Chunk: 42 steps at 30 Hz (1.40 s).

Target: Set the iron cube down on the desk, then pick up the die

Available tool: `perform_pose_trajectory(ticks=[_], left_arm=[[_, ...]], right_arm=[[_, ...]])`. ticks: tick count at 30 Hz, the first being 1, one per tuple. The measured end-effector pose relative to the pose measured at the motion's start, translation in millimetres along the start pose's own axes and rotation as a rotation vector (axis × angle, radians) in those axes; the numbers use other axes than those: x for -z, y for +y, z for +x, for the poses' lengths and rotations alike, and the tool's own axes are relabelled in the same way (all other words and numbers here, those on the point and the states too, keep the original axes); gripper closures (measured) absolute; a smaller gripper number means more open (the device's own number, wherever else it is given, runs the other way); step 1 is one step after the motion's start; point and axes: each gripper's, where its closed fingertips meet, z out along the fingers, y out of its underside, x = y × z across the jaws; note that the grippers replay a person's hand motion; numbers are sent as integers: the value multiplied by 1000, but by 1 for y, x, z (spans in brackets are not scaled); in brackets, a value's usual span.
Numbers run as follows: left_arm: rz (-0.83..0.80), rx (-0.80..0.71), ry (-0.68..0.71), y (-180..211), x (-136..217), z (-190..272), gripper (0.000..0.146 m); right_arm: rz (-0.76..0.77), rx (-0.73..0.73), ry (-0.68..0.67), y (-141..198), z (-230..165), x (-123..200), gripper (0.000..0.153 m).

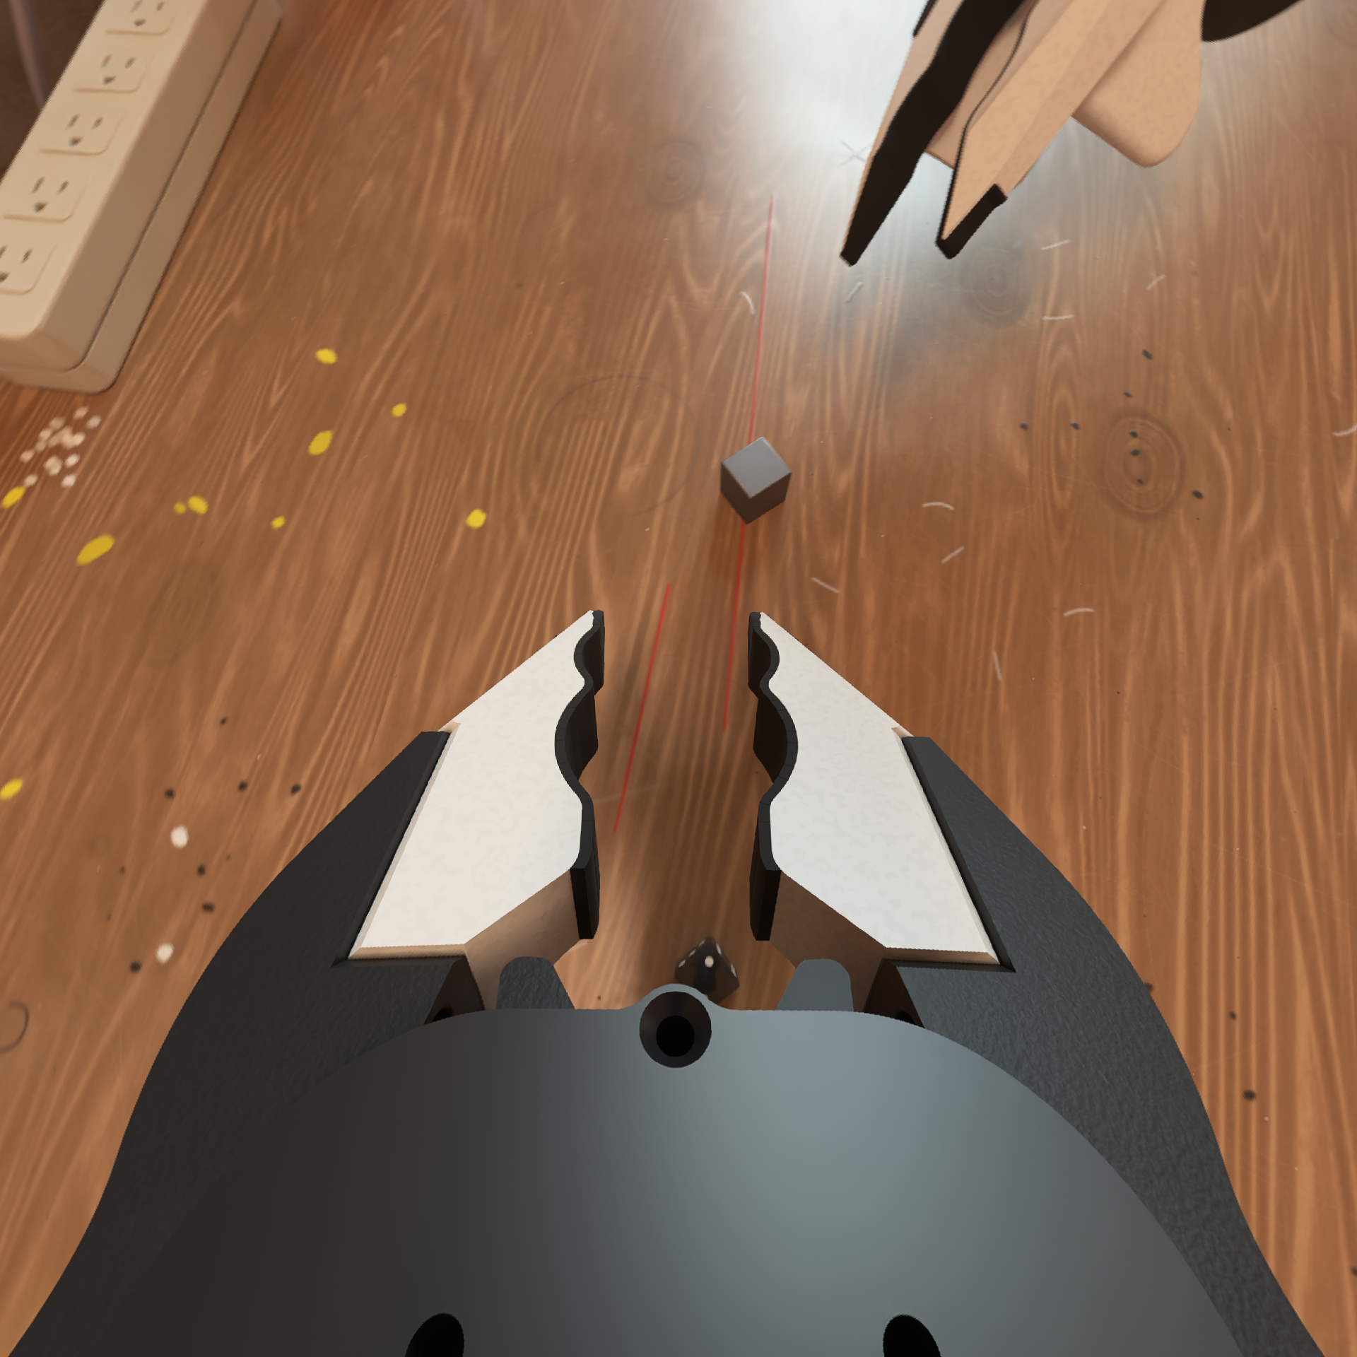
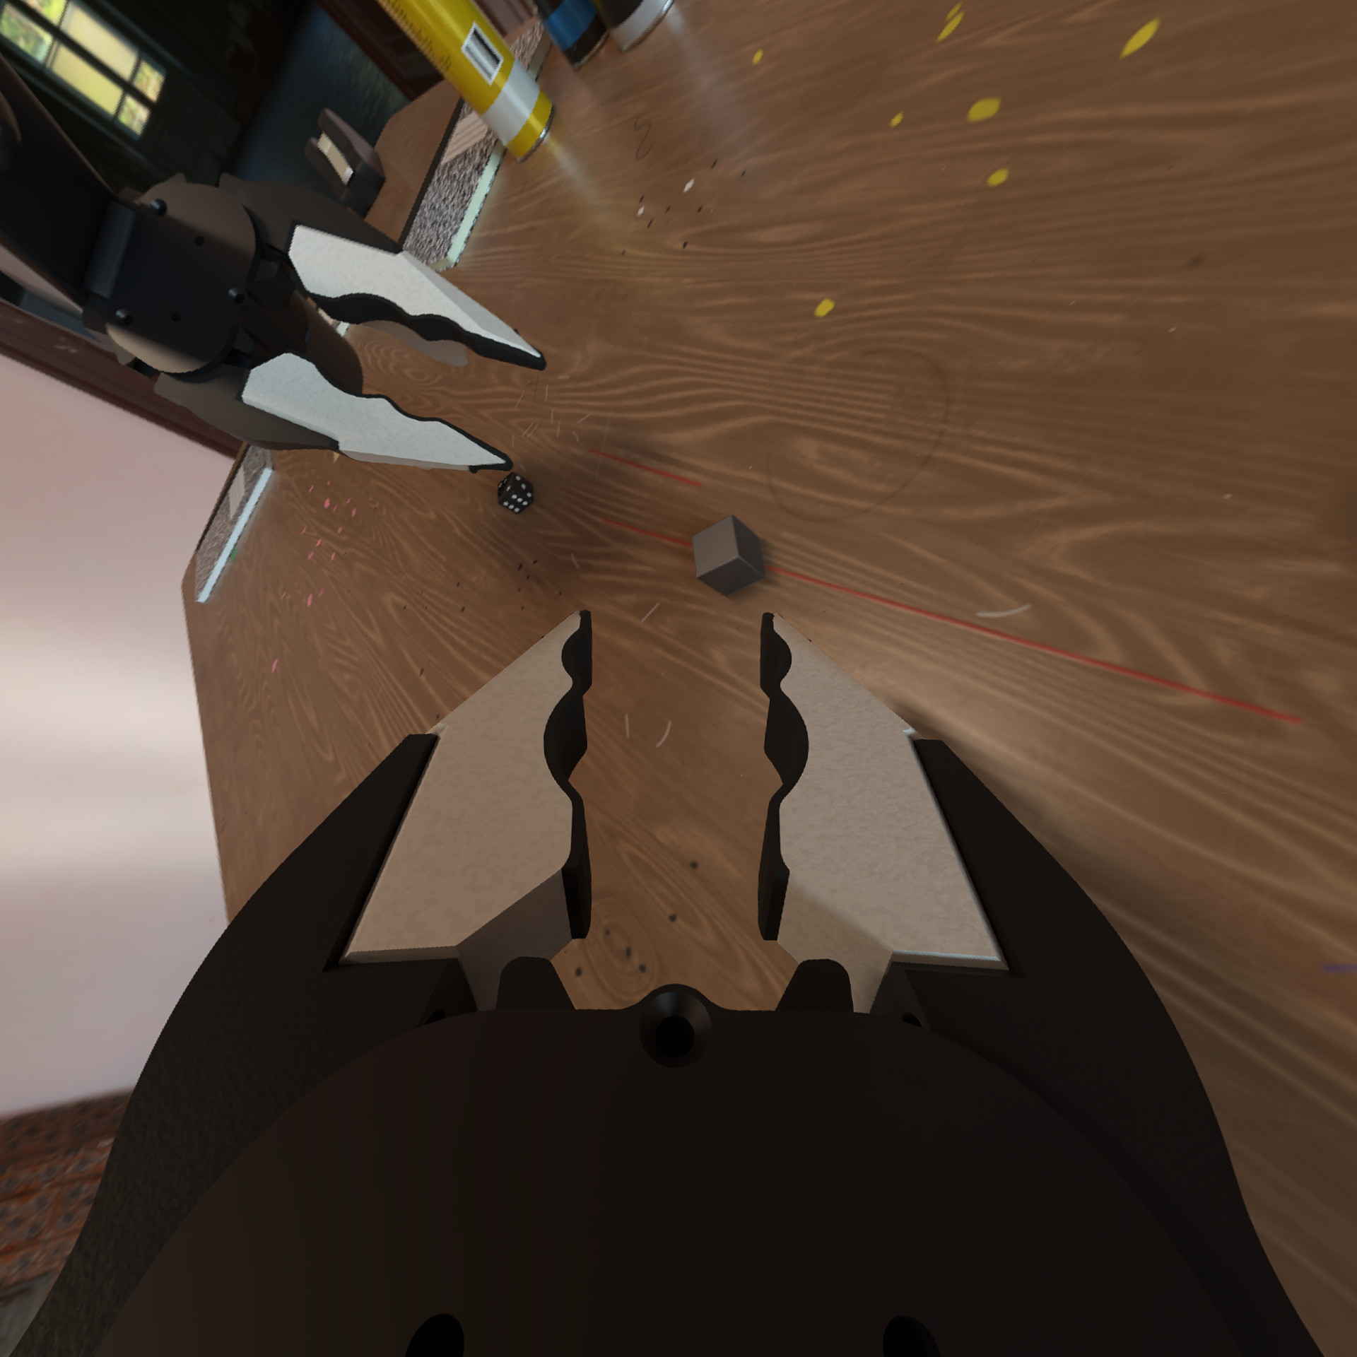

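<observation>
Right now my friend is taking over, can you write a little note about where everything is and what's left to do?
Left tool: open, holding nothing, hovering close by the die.
Right tool: open, holding nothing, pointed toward the iron cube.
Iron cube: sitting on the desk, nothing touching it.
Die: black with white dots, on the desk, near the left tool's fingertips.
Done: cube set down.
Left: pick up the die.

Bright glare patch on counter (image 1: 800, 88) beyond iron cube (image 1: 755, 479); soft shadows; right wrist view dimmer; wide-angle bending at edges.
</observation>
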Motion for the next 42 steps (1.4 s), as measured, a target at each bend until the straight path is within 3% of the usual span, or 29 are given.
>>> perform_pose_trajectory(ticks=[8,19,25,31,42], left_arm=[[-10,113,-96,25,30,-16,108],[-47,173,-205,61,65,1,109],[-108,110,-192,76,63,31,102],[-118,52,-177,81,44,58,99],[-58,7,-193,53,28,45,101]], right_arm=[[36,98,108,1,13,6,108],[-12,187,99,9,4,7,113],[-24,233,139,8,9,6,114],[-144,249,77,26,3,-3,112],[-293,289,-36,44,-9,2,108]])
